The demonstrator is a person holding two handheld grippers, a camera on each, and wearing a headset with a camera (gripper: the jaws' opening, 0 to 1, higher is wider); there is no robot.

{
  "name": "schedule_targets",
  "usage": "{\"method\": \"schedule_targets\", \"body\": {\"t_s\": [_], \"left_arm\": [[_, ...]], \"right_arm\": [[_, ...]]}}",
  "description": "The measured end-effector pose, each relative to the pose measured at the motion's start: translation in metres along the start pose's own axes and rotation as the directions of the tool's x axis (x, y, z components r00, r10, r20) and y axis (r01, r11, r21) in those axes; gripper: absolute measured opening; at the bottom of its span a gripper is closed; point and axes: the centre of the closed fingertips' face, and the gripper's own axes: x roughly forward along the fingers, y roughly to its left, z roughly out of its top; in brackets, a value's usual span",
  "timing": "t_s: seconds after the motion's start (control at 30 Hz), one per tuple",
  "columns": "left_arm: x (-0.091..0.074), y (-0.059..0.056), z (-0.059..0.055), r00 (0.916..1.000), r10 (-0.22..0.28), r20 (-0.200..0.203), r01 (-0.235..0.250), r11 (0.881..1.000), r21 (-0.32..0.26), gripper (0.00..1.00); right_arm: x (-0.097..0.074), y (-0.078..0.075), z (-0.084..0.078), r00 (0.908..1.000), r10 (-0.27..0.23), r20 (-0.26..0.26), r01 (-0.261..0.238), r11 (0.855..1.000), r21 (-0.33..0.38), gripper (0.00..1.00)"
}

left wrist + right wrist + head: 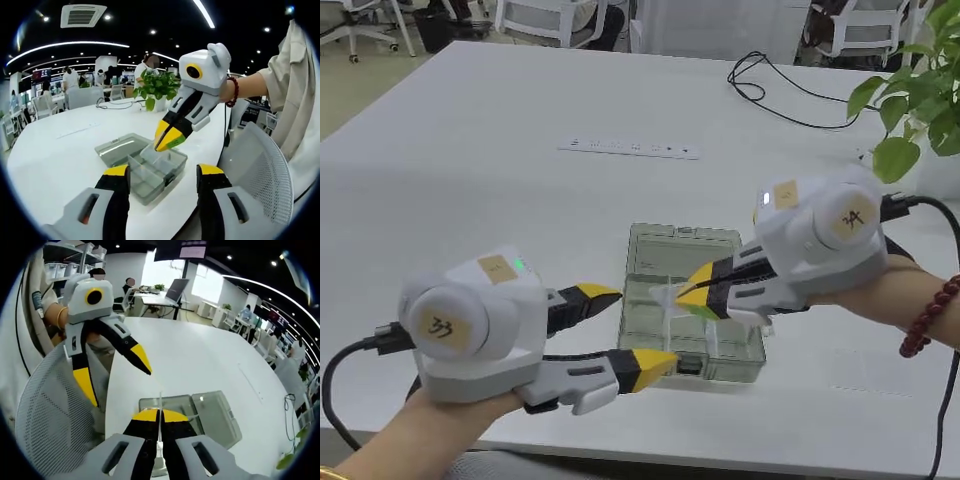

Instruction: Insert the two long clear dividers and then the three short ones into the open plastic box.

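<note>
The open clear plastic box (740, 362) lies near the table's front edge, with its lid (682, 248) folded back flat behind it. My right gripper (697, 291) hangs over the box's middle, shut on a thin clear divider (160, 401) that stands edge-on between its yellow tips. Below those tips a pale clear piece (667, 297) reaches down into the box. Left of the box my left gripper (628, 330) is open, with nothing between its fingers. The left gripper view has the box (150, 182) just ahead of the open left gripper (165, 174) and the right gripper (168, 139) above the box.
A white power strip (630, 148) lies on the white table (470, 170) further back. At the far right a black cable (770, 85) loops beside a green potted plant (918, 100). A mesh office chair (260, 165) stands at the table's near side.
</note>
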Motion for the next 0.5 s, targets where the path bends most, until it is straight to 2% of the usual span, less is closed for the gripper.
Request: {"method": "schedule_targets", "body": {"t_s": [0.23,0.5], "left_arm": [[0.002,0.005,0.003,0.9999,0.010,0.010,-0.010,1.000,-0.020,0.62],[0.004,0.009,0.003,0.9998,0.021,0.001,-0.021,0.999,-0.033,0.72]], "right_arm": [[0.007,-0.015,-0.005,0.9993,-0.020,-0.031,0.021,0.999,0.025,0.02],[0.015,-0.020,-0.012,0.9979,-0.021,-0.060,0.024,0.999,0.042,0.02]]}}
